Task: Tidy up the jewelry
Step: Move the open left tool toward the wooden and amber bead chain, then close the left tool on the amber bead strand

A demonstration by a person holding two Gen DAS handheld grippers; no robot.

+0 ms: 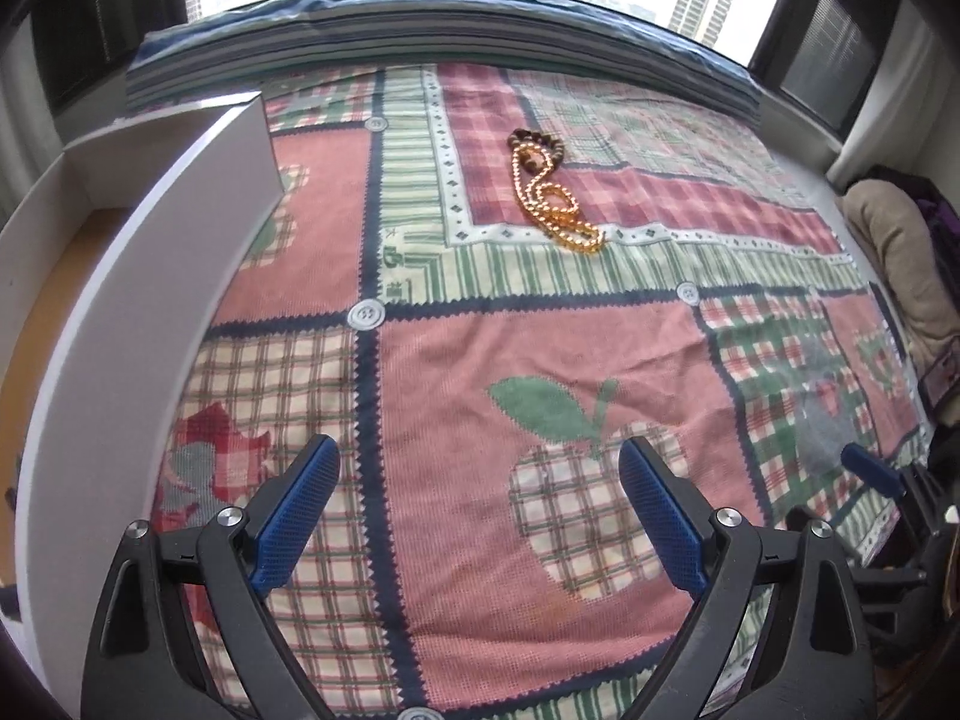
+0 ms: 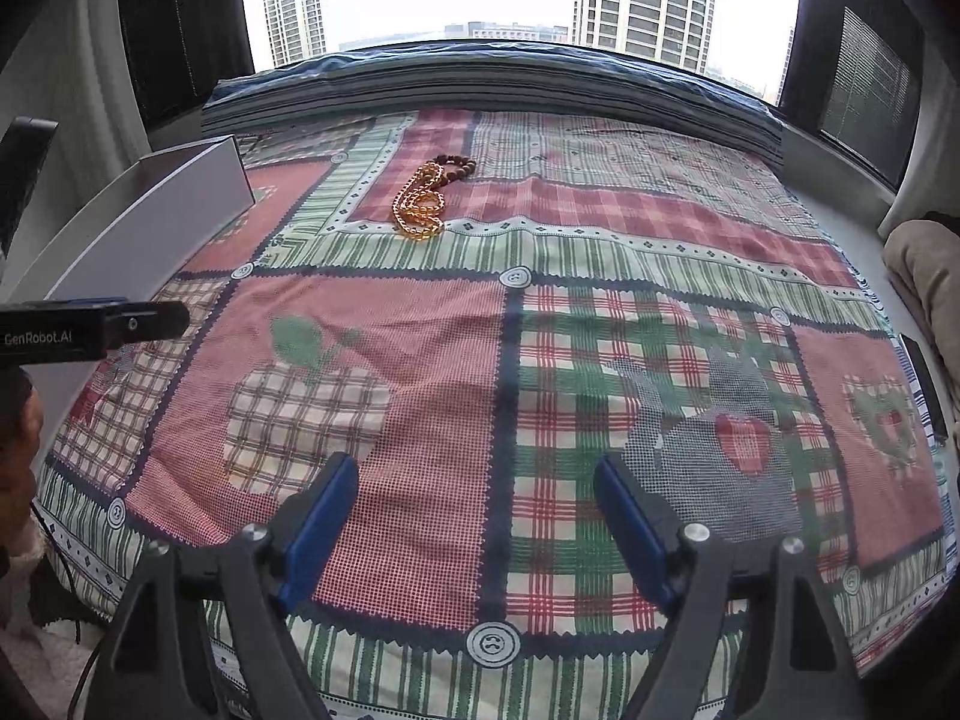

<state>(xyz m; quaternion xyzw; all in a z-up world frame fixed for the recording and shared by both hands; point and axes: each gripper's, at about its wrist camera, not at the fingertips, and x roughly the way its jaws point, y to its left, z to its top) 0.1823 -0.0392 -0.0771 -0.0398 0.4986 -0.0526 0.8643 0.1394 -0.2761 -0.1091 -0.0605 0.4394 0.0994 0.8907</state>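
Blue pads of the left hand-held gripper sit nearest in the left wrist view, jaws spread wide, nothing between them. Below them: patchwork cloth covering the surface, apple print directly under. Amber bead necklace lies well ahead, coiled in loose loops on the red plaid panel, a darker brown bead strand touching its far end. White open box stands along the left side, its long wall close beside the left finger; brown floor visible inside, contents not visible. Right hand-held gripper shows at the right edge, partly cut off.

Right wrist view: right hand-held gripper also wide open and empty, over plaid cloth. Necklace far ahead and left of centre, brown strand at its top. Box left of it; body of the left tool crosses in front of the box wall.

Risks, judged: the two strands overlap, so a pinch on one may drag the other. Loose loops could snag the woven cloth or slip from the pads. The box wall stands high; a trailing strand may catch its rim.

Room: wide open cloth between both tools and the beads. Window ledge bounds the far edge; a cushion crowds the right.
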